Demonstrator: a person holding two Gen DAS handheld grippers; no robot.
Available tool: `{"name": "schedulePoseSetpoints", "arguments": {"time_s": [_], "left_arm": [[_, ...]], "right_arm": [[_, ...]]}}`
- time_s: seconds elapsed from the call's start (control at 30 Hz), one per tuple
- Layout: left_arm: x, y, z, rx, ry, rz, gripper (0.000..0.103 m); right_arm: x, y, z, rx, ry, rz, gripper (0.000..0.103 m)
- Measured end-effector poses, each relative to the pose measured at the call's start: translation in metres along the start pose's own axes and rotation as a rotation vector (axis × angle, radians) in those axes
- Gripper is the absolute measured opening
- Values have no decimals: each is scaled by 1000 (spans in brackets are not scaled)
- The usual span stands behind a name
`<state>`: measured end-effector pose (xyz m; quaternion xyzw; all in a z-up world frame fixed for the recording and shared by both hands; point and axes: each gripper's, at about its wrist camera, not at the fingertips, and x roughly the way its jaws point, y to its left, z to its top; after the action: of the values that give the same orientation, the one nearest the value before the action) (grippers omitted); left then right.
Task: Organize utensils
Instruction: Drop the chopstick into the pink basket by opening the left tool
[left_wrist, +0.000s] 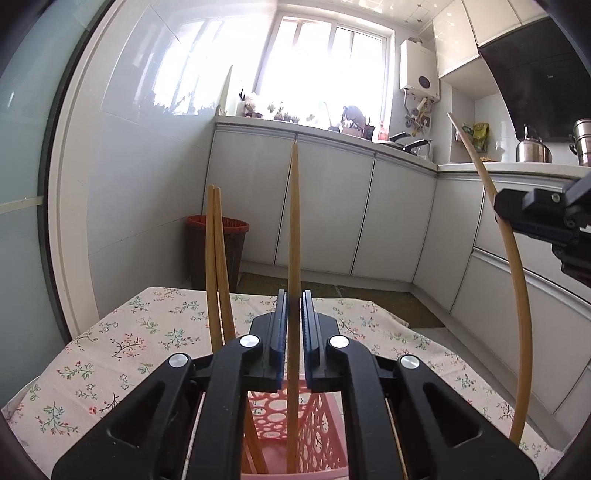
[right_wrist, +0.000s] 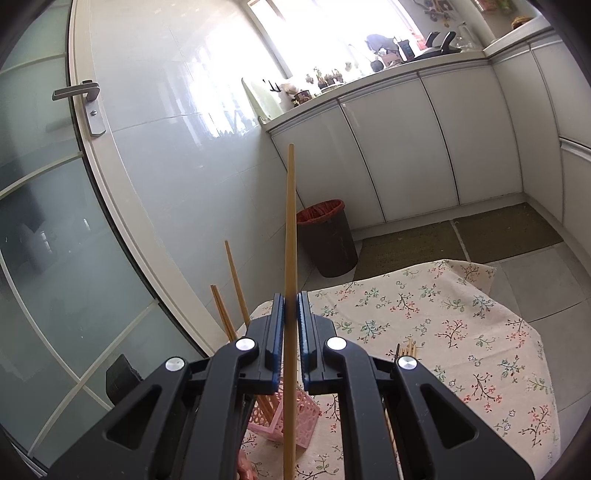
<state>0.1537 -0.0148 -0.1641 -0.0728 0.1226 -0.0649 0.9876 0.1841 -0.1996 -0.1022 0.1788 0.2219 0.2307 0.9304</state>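
1. Left hand-held gripper (left_wrist: 294, 325): clamped on an upright chopstick (left_wrist: 294, 236), lower end inside the pink basket (left_wrist: 314, 439) directly beneath.
2. Right hand-held gripper (right_wrist: 291, 325): pinching another chopstick (right_wrist: 290, 258), basket left of and below it on the floral table (right_wrist: 461, 332).

We note pink perforated basket (left_wrist: 295, 435) standing upright on floral cloth, near edge of left wrist view. Two wooden chopsticks (left_wrist: 216, 266) lean together in its left part. Third chopstick (left_wrist: 294, 258) stands near-vertical, lower end inside basket. Fourth chopstick (right_wrist: 290, 295) upright, lower end beside basket. Loose chopstick bundle (right_wrist: 408, 349) lies on cloth at right.
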Motion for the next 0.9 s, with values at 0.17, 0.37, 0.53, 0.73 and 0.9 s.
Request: {"name": "schedulePoseSetpoints", "arguments": {"time_s": [0.17,0.37,0.53,0.73,0.9], "left_arm": [[-19,10,20,-89,75,0,38],[-33,36,74,-176,388,54,86],[-32,75,61,-171,577,204,86],[-27,101,56,-228,579,218,86],[-24,108,52,-263,593,202,86]], "right_arm": [[2,4,0,-15,3,5,8],[12,11,-2,-8,-6,15,8],[38,24,-9,-7,-26,9,8],[53,51,-20,-32,-146,-9,8],[70,61,-36,-77,-168,-55,8]]}}
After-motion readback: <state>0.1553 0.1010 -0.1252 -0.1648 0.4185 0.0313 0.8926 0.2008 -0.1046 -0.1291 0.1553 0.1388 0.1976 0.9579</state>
